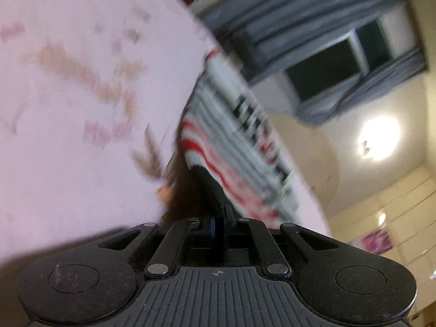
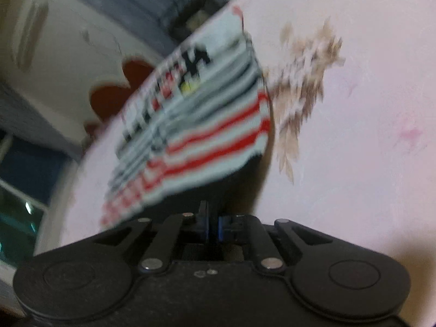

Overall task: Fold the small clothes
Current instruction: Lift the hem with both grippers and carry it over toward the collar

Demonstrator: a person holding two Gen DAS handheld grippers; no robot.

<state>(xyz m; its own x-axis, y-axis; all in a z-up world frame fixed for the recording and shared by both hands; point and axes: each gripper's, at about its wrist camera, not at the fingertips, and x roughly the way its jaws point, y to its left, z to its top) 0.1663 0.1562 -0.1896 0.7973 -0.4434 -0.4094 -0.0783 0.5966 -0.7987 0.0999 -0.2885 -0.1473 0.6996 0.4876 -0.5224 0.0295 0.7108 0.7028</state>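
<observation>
A small garment with red, white and grey stripes and black lettering (image 1: 234, 136) lies on a pink printed sheet (image 1: 68, 109). My left gripper (image 1: 203, 171) is shut on the garment's red-striped edge, which covers the fingertips. In the right wrist view the same striped garment (image 2: 196, 125) is held up off the pink sheet (image 2: 368, 136). My right gripper (image 2: 242, 169) is shut on its lower striped edge, and the cloth hides the fingertips. Both views are motion-blurred.
The pink sheet's edge runs diagonally through both views. Beyond it are grey curtains (image 1: 313, 8), a dark window (image 1: 327, 65), a ceiling lamp (image 1: 380, 139) and a cream wall with red cutouts (image 2: 114, 92).
</observation>
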